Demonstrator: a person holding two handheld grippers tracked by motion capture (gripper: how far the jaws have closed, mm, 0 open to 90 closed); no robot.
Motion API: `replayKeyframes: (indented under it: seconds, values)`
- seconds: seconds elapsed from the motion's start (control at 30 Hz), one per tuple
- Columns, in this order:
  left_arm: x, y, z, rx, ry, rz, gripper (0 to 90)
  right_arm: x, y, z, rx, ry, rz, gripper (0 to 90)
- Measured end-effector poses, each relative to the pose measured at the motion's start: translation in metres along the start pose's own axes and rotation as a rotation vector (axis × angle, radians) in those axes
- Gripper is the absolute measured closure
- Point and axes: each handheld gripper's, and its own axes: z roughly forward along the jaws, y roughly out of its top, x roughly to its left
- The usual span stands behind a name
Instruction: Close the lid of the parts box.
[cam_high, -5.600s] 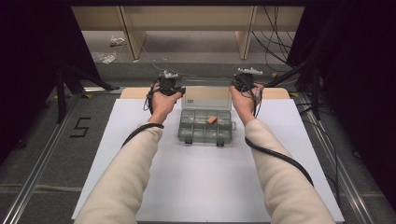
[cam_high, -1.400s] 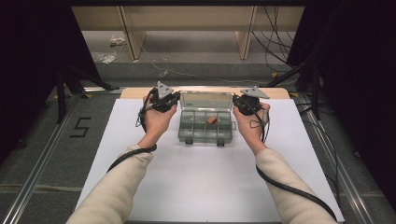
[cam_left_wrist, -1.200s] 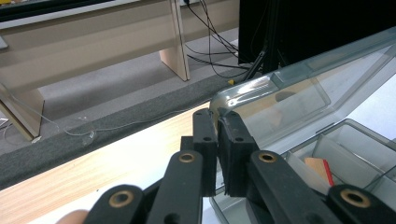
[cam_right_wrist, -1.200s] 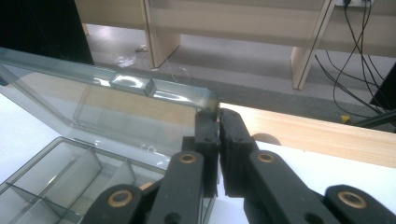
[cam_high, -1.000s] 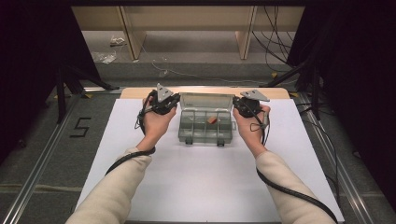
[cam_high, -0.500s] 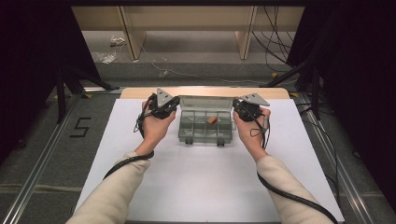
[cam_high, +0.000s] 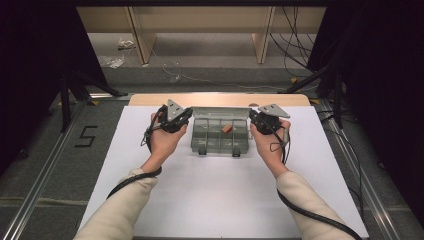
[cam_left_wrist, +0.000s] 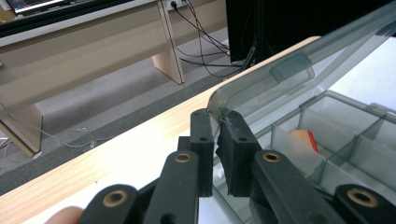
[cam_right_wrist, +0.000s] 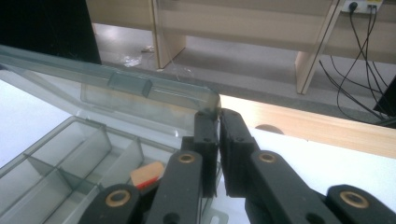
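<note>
Compared with the earlier high-view frames, both hands sit a little nearer the person and the clear smoky-grey hinged lid of the box stands up off the far edge, tipped partway toward the tray, where at first the grippers were out past the back of the box. The translucent grey plastic compartment box lies on the white table sheet near the far wooden edge strip, its long axis running left to right across the table, latches facing the person, open top facing up. The left gripper has its jaws nearly together, pinching the left corner of the lid; in the left gripper view the lid edge sits squarely between the pads. The left hand is just beside the box's left end. A small tan-and-red block lies in a back-row compartment, right of centre. The right gripper is likewise narrow, clamped on the lid's right corner, the rim caught between the pads. The right hand is just beside the box's right end. Black cables trail along both cream sleeves.
</note>
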Motion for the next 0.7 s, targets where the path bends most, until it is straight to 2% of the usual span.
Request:
replayKeyframes:
  seconds: [0.07, 0.2, 0.47, 0.53, 0.63, 0.7]
  values:
    - [0.0, -0.003, -0.002, 0.006, 0.011, 0.011, 81.5, 0.001, -0.002, -0.001, 0.0, 0.004, -0.006, 86.2]
    - [0.0, -0.008, -0.005, 0.021, -0.005, 0.019, 78.0, 0.001, -0.005, -0.004, 0.006, 0.013, -0.013, 85.8]
    - [-0.001, -0.015, -0.012, 0.042, -0.02, 0.008, 71.4, 0.001, -0.014, -0.008, 0.026, 0.031, -0.019, 83.7]
    - [-0.002, -0.016, -0.012, 0.055, -0.039, -0.012, 65.5, 0.0, -0.016, -0.01, 0.029, 0.037, -0.015, 81.8]
    - [-0.006, -0.017, -0.015, 0.057, -0.037, -0.005, 58.2, -0.001, -0.021, -0.011, 0.044, 0.051, -0.015, 79.3]
    - [-0.007, -0.018, -0.017, 0.058, -0.046, -0.017, 54.2, -0.001, -0.023, -0.013, 0.055, 0.061, -0.022, 77.6]
